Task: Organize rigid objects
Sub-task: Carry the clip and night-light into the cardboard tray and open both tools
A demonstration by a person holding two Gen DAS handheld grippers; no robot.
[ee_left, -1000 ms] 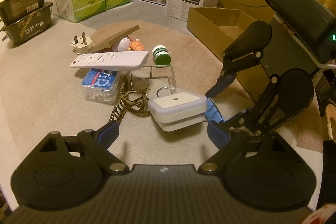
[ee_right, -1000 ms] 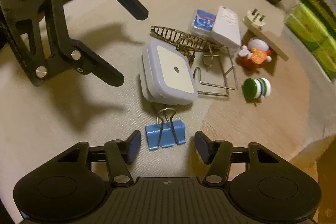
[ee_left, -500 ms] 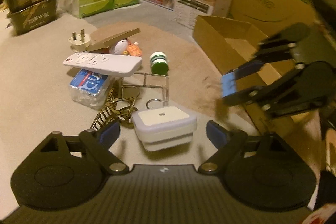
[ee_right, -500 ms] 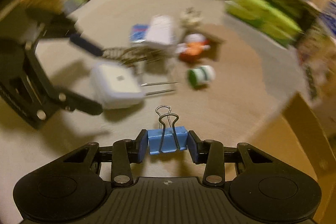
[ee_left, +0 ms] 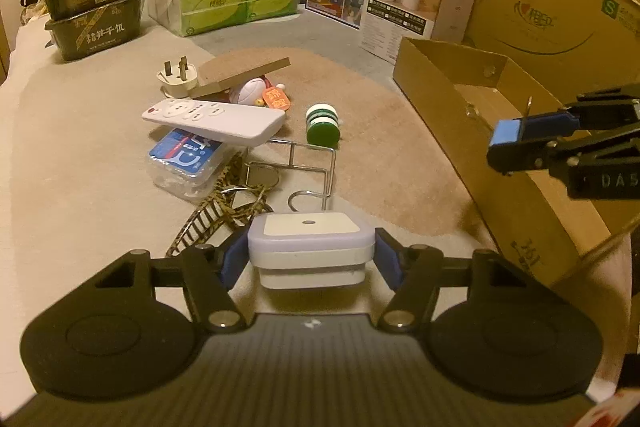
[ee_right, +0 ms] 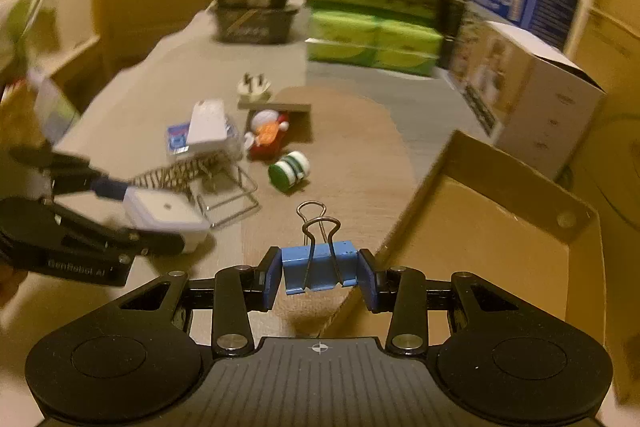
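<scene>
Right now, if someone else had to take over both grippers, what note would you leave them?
Left gripper: shut on the white night light, low over the table.
Right gripper: shut on the blue binder clip, at the near edge of the open cardboard box.
Still in the pile: remote lying on the floss pick box, wire rack, patterned hair clip, green spool, plug, wooden board over a small toy.
Done: both items gripped. Nothing visibly in the box yet.
Left: probably drop both into the box, then the rest.
</scene>
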